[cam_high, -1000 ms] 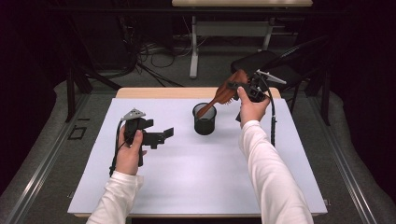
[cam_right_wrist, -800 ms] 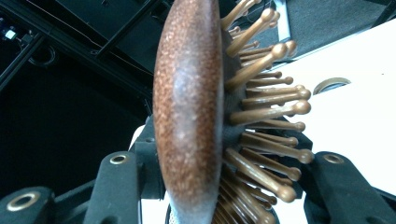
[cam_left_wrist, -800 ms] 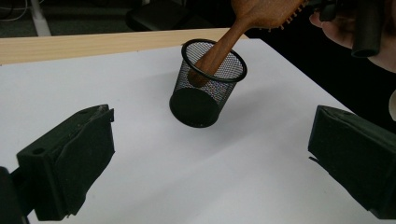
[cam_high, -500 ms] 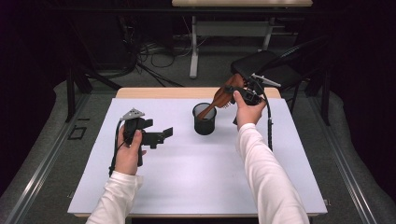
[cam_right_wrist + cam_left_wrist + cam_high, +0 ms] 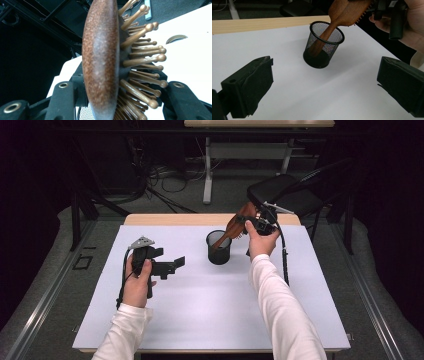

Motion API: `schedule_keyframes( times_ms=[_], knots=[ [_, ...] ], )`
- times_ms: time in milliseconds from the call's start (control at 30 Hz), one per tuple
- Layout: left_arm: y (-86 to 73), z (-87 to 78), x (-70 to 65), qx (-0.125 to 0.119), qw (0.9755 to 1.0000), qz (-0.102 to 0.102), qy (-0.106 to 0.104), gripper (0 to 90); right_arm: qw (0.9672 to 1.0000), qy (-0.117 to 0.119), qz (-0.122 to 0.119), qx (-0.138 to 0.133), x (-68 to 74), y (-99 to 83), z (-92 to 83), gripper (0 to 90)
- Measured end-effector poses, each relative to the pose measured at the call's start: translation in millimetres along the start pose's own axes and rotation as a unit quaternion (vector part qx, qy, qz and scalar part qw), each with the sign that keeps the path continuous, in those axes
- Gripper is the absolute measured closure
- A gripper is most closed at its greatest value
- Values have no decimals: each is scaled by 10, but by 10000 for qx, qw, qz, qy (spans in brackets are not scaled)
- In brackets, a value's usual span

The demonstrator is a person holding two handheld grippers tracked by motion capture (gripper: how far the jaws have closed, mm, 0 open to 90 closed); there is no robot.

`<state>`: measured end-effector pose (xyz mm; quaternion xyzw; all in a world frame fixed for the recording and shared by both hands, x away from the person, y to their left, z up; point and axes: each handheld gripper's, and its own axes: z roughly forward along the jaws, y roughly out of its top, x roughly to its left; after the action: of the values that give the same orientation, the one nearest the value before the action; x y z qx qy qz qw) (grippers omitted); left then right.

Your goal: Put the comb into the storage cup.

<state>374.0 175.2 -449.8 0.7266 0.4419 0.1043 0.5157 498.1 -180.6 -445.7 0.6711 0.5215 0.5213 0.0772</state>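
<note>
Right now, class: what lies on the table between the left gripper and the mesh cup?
Nothing: in the high view, bare white table separates the left gripper from the mesh cup.

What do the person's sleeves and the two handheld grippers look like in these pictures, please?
Both arms wear long white sleeves. The left gripper is black, topped by a grey three-cornered plate, with blocky padded jaws and a black cable trailing. The right gripper is black too, with brass-coloured rivets on its jaws and its own black cable.
</note>
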Motion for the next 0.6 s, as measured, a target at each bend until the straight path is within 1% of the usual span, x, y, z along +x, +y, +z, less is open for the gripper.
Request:
schedule_keyframes(
  times_ms=[33, 167, 233, 300, 333, 400, 600],
  knots=[
    [0, -1, 1, -4, 10000, 0, -1, 4, 10000, -12, 2, 40, -1, -2, -1, 477],
    [1, -1, 4, 0, 10000, -4, -2, 4, 10000, -19, -37, 44, -26, -10, 11, 476],
    [1, -1, 6, 2, 10000, -3, 1, 4, 10000, -28, 22, 52, -31, -18, 19, 476],
    [1, 0, 8, 9, 10000, -1, 6, 4, 10000, -38, -13, 67, -45, -28, 28, 476],
    [0, 2, 9, 13, 10000, -4, 4, 4, 10000, -46, 27, 75, -42, -33, 32, 476],
    [-2, 7, 11, 9, 10000, -17, 10, 4, 10000, -54, -21, 75, -55, -44, 44, 476],
    [-11, 15, 19, 25, 10000, -35, 23, 4, 9999, -72, -54, 78, -51, -58, 59, 475]
  ],
)
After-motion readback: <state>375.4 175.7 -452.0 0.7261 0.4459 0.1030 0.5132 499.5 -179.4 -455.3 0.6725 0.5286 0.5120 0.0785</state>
